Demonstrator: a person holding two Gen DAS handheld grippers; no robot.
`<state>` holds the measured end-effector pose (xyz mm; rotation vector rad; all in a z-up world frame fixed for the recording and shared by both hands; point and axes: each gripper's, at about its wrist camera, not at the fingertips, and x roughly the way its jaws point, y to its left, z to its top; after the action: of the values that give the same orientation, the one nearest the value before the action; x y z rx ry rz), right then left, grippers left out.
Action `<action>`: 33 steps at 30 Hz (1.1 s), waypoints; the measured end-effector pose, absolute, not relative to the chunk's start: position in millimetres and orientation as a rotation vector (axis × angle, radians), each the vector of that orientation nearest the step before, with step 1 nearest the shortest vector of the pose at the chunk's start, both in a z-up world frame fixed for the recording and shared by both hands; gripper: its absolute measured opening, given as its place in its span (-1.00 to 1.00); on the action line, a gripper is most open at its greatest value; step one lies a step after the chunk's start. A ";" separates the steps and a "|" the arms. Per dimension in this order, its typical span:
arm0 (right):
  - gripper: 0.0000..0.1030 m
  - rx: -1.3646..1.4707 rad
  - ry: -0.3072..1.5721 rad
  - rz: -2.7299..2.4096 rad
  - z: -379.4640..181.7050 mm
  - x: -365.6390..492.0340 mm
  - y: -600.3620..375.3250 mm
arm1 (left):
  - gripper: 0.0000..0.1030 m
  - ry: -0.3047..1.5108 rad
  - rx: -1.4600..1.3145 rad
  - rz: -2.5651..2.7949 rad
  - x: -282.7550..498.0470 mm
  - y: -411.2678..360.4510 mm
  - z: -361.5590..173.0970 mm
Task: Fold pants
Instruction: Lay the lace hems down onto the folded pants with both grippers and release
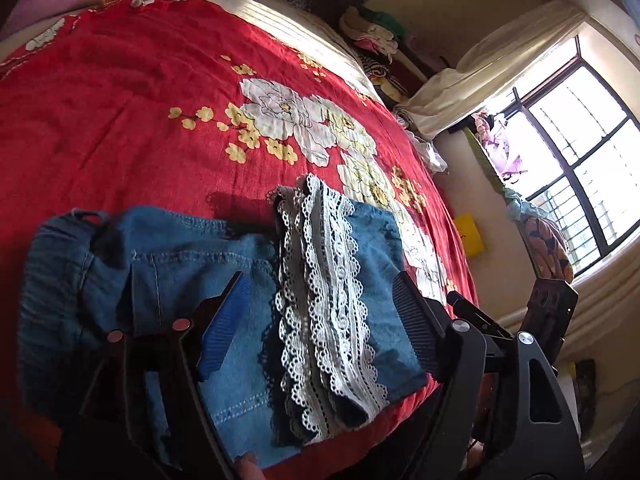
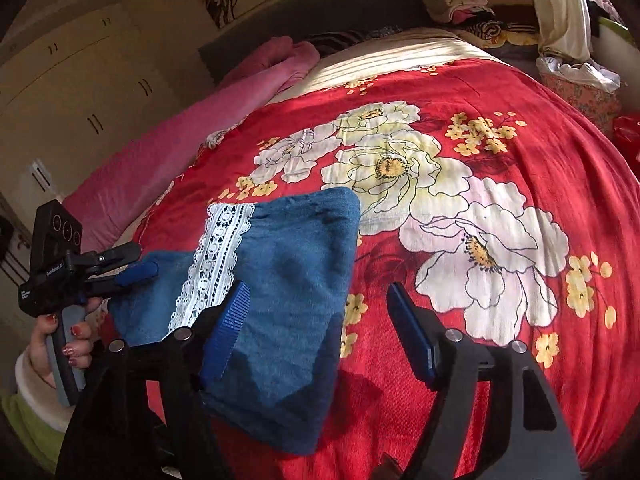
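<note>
Blue denim pants (image 1: pixel 180 256) with a white lace trim (image 1: pixel 320 280) lie folded on the red flowered bedspread (image 1: pixel 140 112). My left gripper (image 1: pixel 320 320) hangs open just above them, its fingers astride the lace band. In the right wrist view the pants (image 2: pixel 288 272) lie at lower left with the lace strip (image 2: pixel 216 260) across them. My right gripper (image 2: pixel 320 328) is open; its left finger (image 2: pixel 228 328) is over the denim, its right finger (image 2: pixel 412 332) over the bedspread (image 2: pixel 520 152). The left gripper (image 2: pixel 132 272) shows at the far left, a hand holding it.
A pink blanket (image 2: pixel 168 148) lies along the bed's far side. A pile of clothes (image 2: pixel 460 4) sits beyond the head of the bed. A window (image 1: pixel 580 152) and wall lie to the right of the bed. Wardrobe doors (image 2: pixel 80 80) stand behind.
</note>
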<state>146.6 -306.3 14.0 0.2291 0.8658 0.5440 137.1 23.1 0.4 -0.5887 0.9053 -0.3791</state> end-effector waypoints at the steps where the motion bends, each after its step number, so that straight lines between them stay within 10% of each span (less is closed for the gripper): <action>1: 0.38 0.227 0.868 0.550 13.0 140.1 -307.2 | 0.29 0.916 -0.577 -0.382 131.4 19.7 -0.8; 17: 0.38 0.288 0.999 0.610 -32.4 102.2 -295.9 | 0.29 1.072 -0.600 -0.381 87.9 -20.6 -39.1; 20: 0.15 0.287 1.011 0.639 -36.8 102.5 -291.8 | 0.26 1.080 -0.564 -0.380 90.7 -33.5 -39.8; 22: -0.17 0.289 1.022 0.654 -39.6 103.5 -289.5 | -0.45 1.084 -0.558 -0.384 93.2 -37.5 -42.4; 24: -0.48 0.279 1.025 0.658 -40.3 103.9 -288.7 | -0.50 1.094 -0.596 -0.398 92.4 -35.7 -45.7; 33: -0.47 0.195 1.017 0.582 -48.1 99.1 -293.1 | -0.40 1.113 -0.559 -0.339 83.4 -20.8 -61.5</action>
<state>99.1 -293.1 -48.1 0.1953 1.0174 0.5817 83.4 -20.8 -61.5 -0.5590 1.1131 -0.3386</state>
